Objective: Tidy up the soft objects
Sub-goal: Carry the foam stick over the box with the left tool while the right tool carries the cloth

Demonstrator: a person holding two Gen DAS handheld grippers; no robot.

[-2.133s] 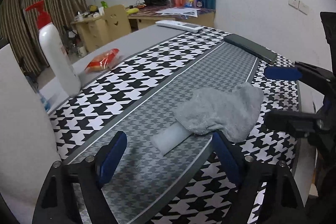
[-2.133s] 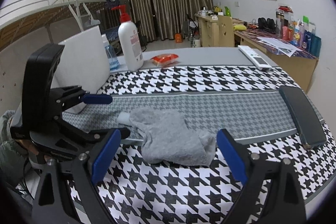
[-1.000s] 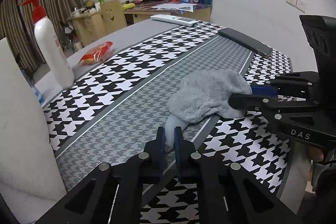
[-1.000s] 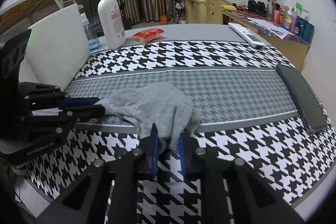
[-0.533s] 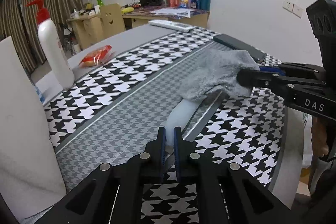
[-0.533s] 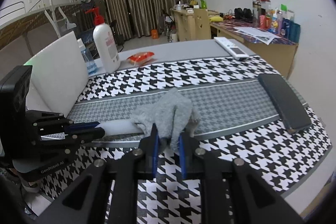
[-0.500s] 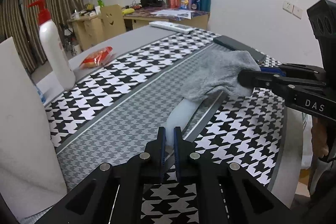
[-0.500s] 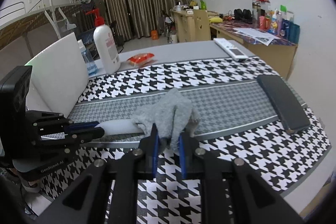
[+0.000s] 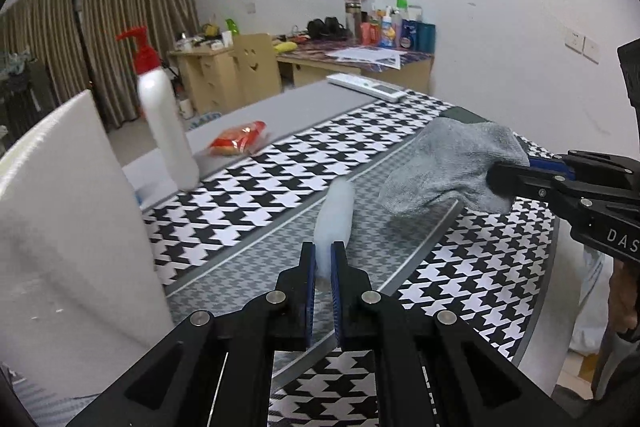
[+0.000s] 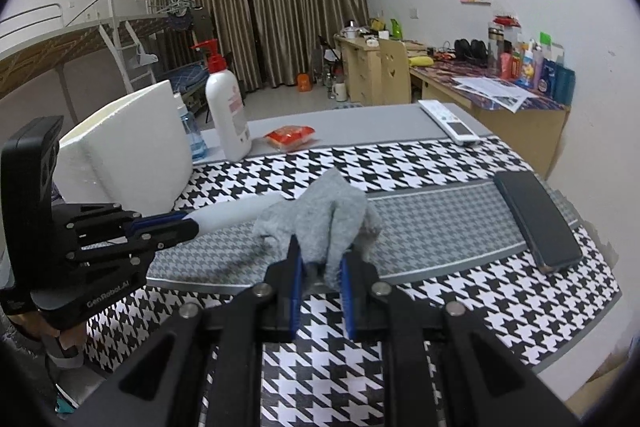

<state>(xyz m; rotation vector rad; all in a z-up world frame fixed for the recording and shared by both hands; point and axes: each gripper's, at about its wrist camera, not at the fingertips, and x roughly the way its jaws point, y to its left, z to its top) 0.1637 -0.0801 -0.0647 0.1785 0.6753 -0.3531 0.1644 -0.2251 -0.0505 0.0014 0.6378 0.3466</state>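
My left gripper (image 9: 323, 267) is shut on one end of a white foam strip (image 9: 335, 219) and holds it lifted above the houndstooth table (image 9: 248, 179). The strip (image 10: 236, 213) also shows in the right wrist view, sticking out of the left gripper (image 10: 188, 223). My right gripper (image 10: 320, 267) is shut on a grey cloth (image 10: 324, 219), held bunched above the table. In the left wrist view the cloth (image 9: 452, 163) hangs from the right gripper (image 9: 504, 179), apart from the strip.
A white foam block (image 10: 128, 155) stands at the table's left. A pump bottle (image 10: 226, 115), a red snack packet (image 10: 290, 137), a white remote (image 10: 450, 123) and a dark phone (image 10: 536, 219) lie on the table. A cluttered desk (image 10: 480, 83) stands behind.
Both grippers closed, the left on the foam strip and the right on the cloth, and lifted. The cloth has come off the strip and the two are now apart.
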